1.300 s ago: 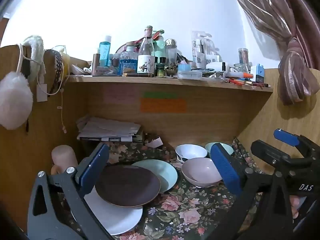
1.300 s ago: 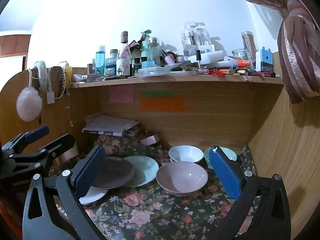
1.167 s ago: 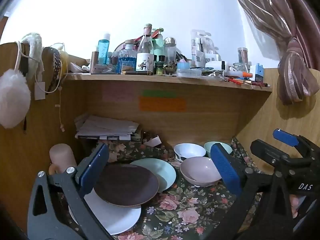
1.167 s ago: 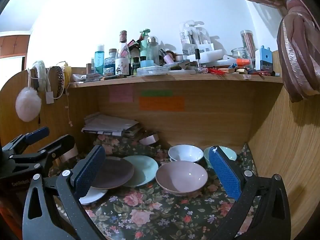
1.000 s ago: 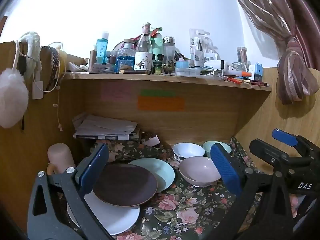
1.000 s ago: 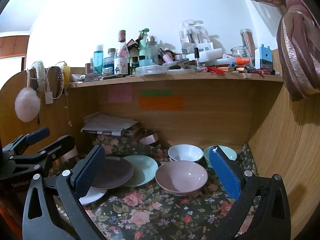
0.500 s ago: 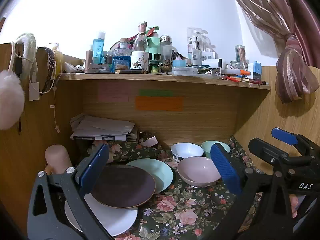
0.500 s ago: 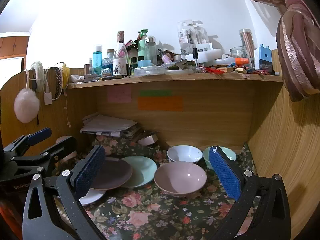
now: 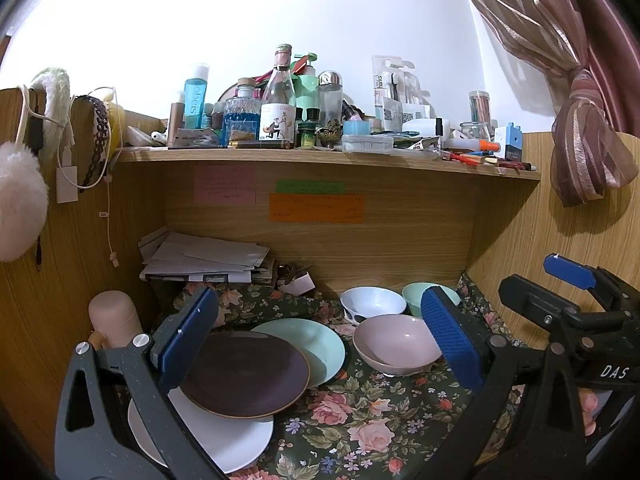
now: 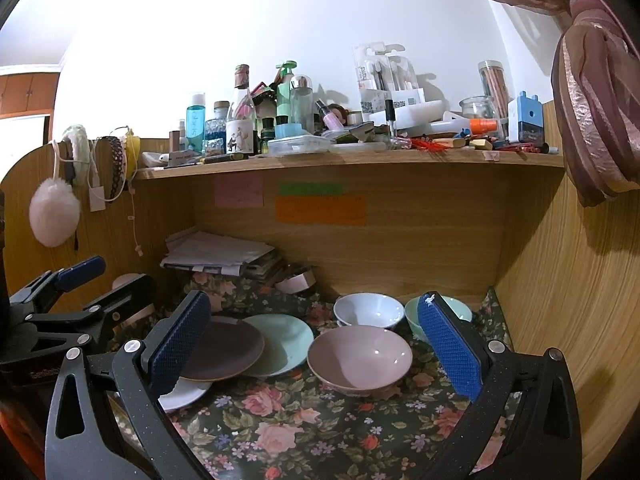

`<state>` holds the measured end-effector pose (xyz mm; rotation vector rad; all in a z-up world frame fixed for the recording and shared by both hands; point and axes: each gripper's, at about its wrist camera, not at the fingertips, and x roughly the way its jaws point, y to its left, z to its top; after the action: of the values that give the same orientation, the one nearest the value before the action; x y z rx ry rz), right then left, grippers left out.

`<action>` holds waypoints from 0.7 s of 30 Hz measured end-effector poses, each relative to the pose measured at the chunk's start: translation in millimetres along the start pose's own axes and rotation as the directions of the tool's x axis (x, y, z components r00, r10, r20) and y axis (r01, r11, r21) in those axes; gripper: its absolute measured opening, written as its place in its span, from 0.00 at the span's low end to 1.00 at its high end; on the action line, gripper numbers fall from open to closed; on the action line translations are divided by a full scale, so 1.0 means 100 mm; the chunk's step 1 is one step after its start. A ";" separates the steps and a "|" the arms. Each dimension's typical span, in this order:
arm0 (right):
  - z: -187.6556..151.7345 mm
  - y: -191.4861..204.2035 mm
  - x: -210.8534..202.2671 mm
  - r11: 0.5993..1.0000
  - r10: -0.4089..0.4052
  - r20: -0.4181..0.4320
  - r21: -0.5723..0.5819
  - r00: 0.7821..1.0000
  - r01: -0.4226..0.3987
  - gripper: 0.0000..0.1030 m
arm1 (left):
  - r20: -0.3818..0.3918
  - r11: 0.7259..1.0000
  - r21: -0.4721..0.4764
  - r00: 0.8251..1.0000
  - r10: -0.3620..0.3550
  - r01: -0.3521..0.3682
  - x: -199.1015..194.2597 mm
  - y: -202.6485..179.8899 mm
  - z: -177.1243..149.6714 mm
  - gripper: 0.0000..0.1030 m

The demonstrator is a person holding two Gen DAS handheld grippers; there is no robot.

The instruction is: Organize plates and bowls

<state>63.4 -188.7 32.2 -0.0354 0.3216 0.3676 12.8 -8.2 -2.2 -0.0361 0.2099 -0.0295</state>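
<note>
On the floral cloth, a dark brown plate [image 9: 244, 372] overlaps a white plate [image 9: 224, 436] and a mint plate [image 9: 320, 344]. To their right sit a pink bowl [image 9: 394, 342], a white bowl [image 9: 372, 302] and a mint bowl [image 9: 414, 294]. My left gripper [image 9: 320, 340] hangs open above the plates, holding nothing. My right gripper [image 10: 316, 348] is open too, above the pink bowl [image 10: 360, 354] and the brown plate [image 10: 222, 346]. The white bowl [image 10: 368, 310] and mint bowl [image 10: 414, 314] lie behind. Each gripper shows in the other's view.
Wooden walls close in the desk nook [image 9: 400, 248] at left, back and right. A paper stack [image 9: 204, 258] lies at the back left, a pink cylinder [image 9: 114, 316] at the left wall. A cluttered shelf [image 9: 320, 156] of bottles runs overhead. A curtain [image 9: 588, 152] hangs right.
Both grippers have drifted slightly back and up, so the dishes sit a little lower and smaller in view. No dish has moved, and both stay open.
</note>
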 end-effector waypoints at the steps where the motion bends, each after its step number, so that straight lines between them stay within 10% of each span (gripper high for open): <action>1: 0.00 0.00 -0.01 1.000 0.002 0.001 0.000 1.000 -0.002 1.00 | 0.000 1.000 0.000 1.000 0.000 0.000 0.00 0.00 0.00 1.00; 21: 0.03 0.04 -0.04 1.000 0.011 0.007 -0.006 1.000 -0.011 1.00 | 0.005 1.000 -0.005 1.000 0.002 -0.002 0.02 -0.02 0.02 1.00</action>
<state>59.0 -185.7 36.4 -0.0380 0.3137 0.3793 14.8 -9.8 -0.9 -0.0408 0.2046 -0.0272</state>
